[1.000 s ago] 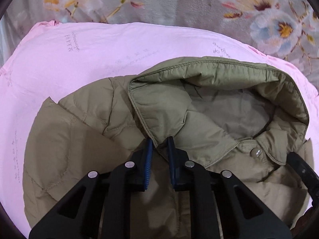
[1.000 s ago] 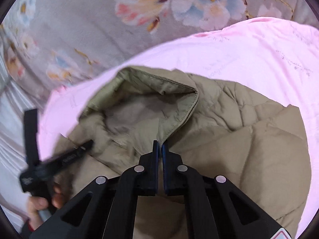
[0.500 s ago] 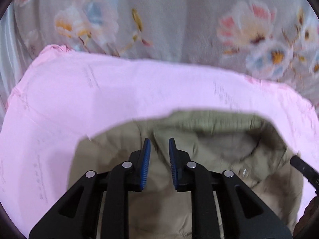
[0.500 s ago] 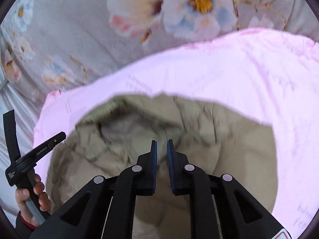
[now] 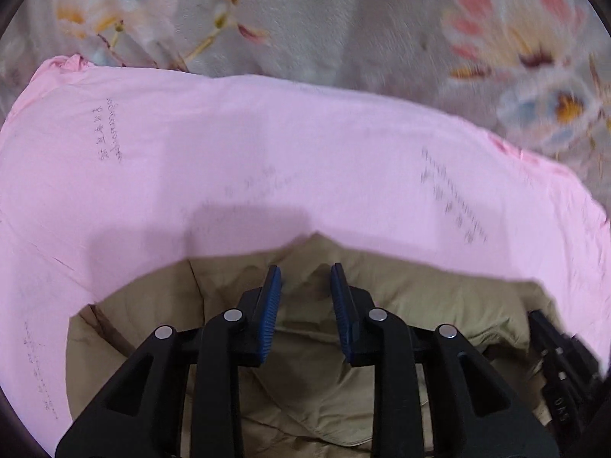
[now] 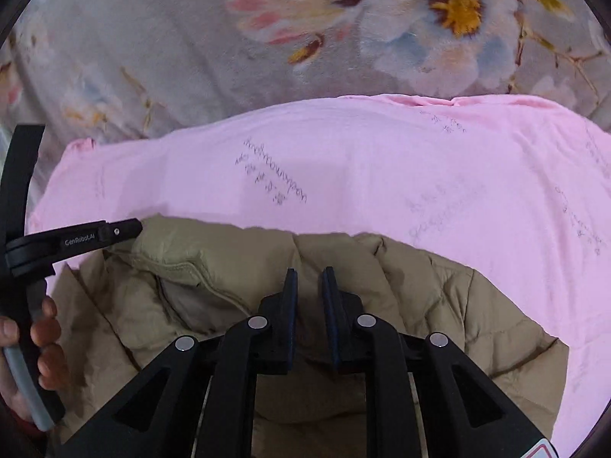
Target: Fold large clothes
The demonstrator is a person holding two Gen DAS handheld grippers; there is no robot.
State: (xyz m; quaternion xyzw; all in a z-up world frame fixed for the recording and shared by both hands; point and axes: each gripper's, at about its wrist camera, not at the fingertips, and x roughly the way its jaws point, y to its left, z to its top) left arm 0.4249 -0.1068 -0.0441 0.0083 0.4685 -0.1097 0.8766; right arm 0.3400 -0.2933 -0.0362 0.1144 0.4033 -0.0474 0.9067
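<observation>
**Let go, then smooth the fold**

Your left gripper [image 5: 305,286] and right gripper [image 6: 308,290] have just been opening, holding nothing. The padded jacket [image 6: 439,305] lies low in the frame on the pink sheet [image 6: 382,175]. Lift away gently.

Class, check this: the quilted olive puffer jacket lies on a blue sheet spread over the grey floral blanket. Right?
Not quite. The sheet under the quilted olive puffer jacket is pink, not blue, as the right wrist view shows. It does lie over the grey floral blanket.
</observation>
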